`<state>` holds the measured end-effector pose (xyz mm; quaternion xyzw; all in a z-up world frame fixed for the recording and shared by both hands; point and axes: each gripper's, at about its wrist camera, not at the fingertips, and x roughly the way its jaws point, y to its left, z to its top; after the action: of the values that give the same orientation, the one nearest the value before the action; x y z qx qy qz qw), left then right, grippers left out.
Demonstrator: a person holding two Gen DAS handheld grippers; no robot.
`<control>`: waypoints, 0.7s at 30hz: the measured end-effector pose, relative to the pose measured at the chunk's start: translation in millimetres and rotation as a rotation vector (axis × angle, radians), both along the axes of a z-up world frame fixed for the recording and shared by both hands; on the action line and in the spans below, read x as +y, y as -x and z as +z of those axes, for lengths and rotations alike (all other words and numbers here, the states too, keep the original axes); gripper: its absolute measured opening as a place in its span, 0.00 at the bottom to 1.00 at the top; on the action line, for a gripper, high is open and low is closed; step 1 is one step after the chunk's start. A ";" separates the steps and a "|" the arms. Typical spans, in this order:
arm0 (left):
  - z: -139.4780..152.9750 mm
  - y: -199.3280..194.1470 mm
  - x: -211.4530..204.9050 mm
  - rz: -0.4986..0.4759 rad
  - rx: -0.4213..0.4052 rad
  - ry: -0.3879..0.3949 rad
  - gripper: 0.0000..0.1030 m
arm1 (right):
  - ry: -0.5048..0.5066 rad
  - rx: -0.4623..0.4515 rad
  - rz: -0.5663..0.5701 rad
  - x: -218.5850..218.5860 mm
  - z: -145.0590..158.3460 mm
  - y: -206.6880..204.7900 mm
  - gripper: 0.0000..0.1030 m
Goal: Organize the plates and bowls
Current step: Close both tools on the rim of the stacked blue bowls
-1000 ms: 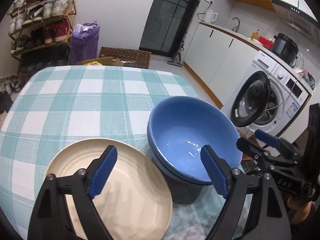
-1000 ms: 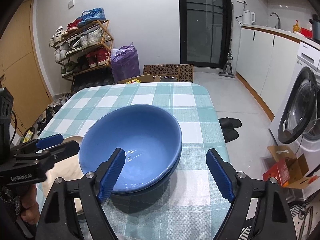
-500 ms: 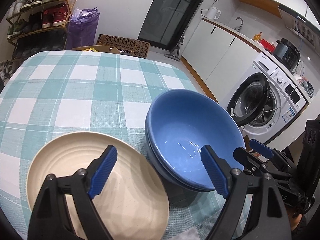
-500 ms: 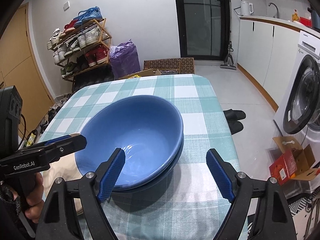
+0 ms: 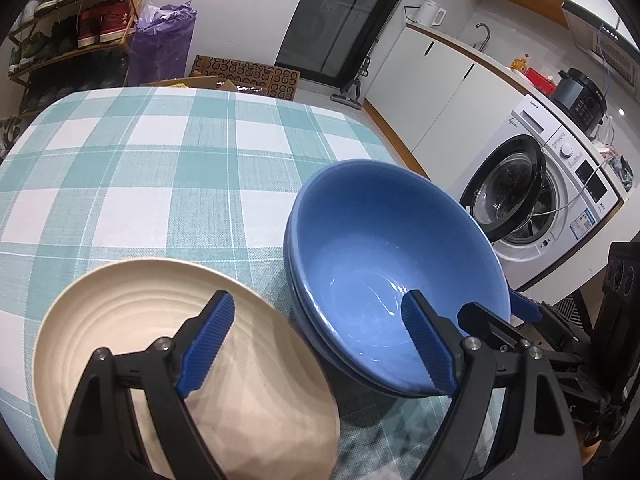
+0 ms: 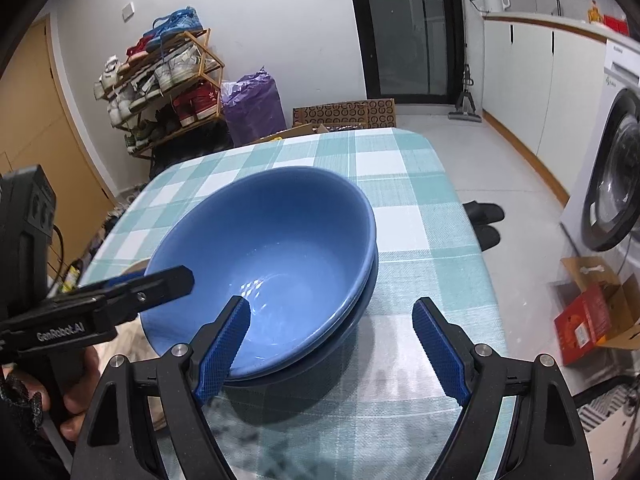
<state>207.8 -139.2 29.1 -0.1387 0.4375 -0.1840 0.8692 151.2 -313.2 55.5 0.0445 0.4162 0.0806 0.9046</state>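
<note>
One table (image 5: 160,168) under a teal-and-white checked cloth carries all the crockery. On it, toward the right edge, stand two blue bowls (image 5: 384,264), one nested inside the other so that the lower shows only as a second rim beneath the upper; both are upright and the upper one has nothing in it. Just beside them on the left lies one cream plate (image 5: 120,320) with ridged rings, flat on the cloth, its edge close to the bowls though whether they touch cannot be told. Two grippers hang over the near side of the table. The left gripper (image 5: 320,344) has its jaws wide apart and grips nothing, one blue pad above the plate and the other above the near rim of the bowls. The right gripper (image 6: 340,348) is likewise spread wide with nothing in its grasp, its left pad over the near rim of the bowls and its right pad over bare cloth.
</note>
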 end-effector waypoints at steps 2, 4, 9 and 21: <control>-1.1 -0.7 -0.8 0.000 0.002 0.001 0.83 | -0.013 0.006 -0.008 -0.8 -1.8 -2.4 0.83; -1.6 -1.5 -1.6 -0.004 0.001 0.006 0.83 | -0.014 0.008 -0.007 -0.7 -3.0 -3.6 0.83; -2.7 -2.6 -2.4 -0.006 -0.007 0.018 0.81 | -0.024 0.005 -0.001 -0.2 -4.9 -5.6 0.82; -8.7 -4.0 -8.3 -0.038 0.016 0.033 0.48 | -0.106 0.020 -0.012 -5.1 -9.2 -12.7 0.55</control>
<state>211.8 -147.5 20.4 -0.1460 0.4439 -0.2066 0.8596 163.9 -318.3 46.3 0.0956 0.4198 0.0967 0.8974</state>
